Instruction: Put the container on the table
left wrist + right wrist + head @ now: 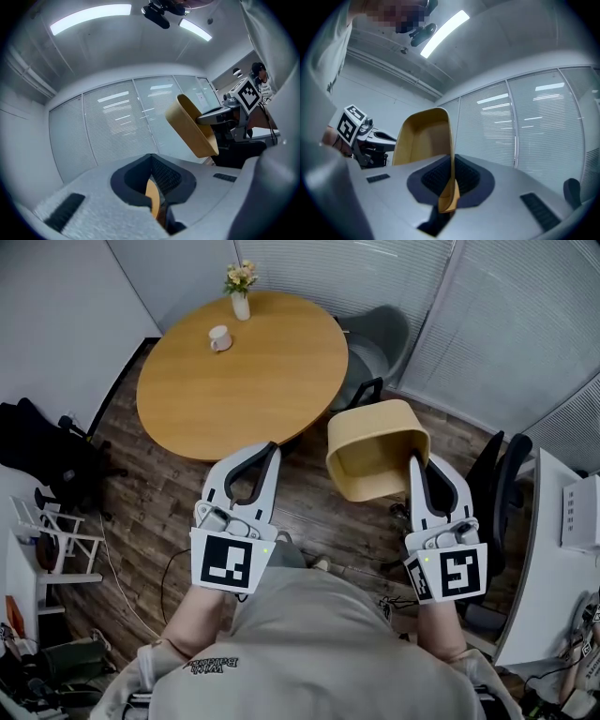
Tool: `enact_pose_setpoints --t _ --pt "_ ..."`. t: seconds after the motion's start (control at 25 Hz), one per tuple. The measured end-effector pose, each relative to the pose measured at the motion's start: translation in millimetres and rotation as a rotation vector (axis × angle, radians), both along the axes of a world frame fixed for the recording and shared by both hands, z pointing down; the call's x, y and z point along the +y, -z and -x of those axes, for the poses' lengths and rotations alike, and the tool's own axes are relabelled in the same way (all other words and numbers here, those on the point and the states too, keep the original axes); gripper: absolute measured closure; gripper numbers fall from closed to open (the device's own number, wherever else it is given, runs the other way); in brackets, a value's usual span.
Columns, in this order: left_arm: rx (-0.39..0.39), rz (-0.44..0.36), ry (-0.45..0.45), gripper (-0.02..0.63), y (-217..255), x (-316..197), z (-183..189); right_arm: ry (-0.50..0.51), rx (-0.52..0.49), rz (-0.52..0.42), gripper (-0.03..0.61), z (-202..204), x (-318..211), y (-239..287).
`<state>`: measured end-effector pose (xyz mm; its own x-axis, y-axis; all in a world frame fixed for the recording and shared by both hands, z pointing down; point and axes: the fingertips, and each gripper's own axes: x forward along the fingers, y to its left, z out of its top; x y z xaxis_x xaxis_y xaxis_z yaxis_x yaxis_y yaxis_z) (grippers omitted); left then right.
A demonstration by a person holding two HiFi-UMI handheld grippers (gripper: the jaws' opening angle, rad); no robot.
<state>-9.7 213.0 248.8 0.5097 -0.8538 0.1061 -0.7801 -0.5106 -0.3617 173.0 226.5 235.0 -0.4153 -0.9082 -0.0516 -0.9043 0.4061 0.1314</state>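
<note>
A tan plastic container (375, 451) hangs in the air, tilted, just off the near right edge of the round wooden table (244, 381). My right gripper (416, 463) is shut on the container's right wall; in the right gripper view that wall (449, 154) runs thin and upright between the jaws. My left gripper (270, 450) hovers over the floor near the table's front edge, jaws together and holding nothing. The left gripper view shows the container (192, 126) at upper right, and only a thin orange sliver between that gripper's (157, 190) closed jaws.
A vase of flowers (241, 294) and a white cup (220, 337) stand on the far part of the table. A grey chair (380, 338) is behind the table, a black office chair (502, 479) and a white desk (553, 549) at right, dark chairs (37, 451) at left.
</note>
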Motion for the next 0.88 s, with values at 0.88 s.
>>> enact_pose_setpoints --t 0.88 --pt "0.027 0.017 -0.018 0.592 -17.1 -49.1 0.2 -0.052 -0.004 0.007 0.545 -7.3 -46.9 -15.8"
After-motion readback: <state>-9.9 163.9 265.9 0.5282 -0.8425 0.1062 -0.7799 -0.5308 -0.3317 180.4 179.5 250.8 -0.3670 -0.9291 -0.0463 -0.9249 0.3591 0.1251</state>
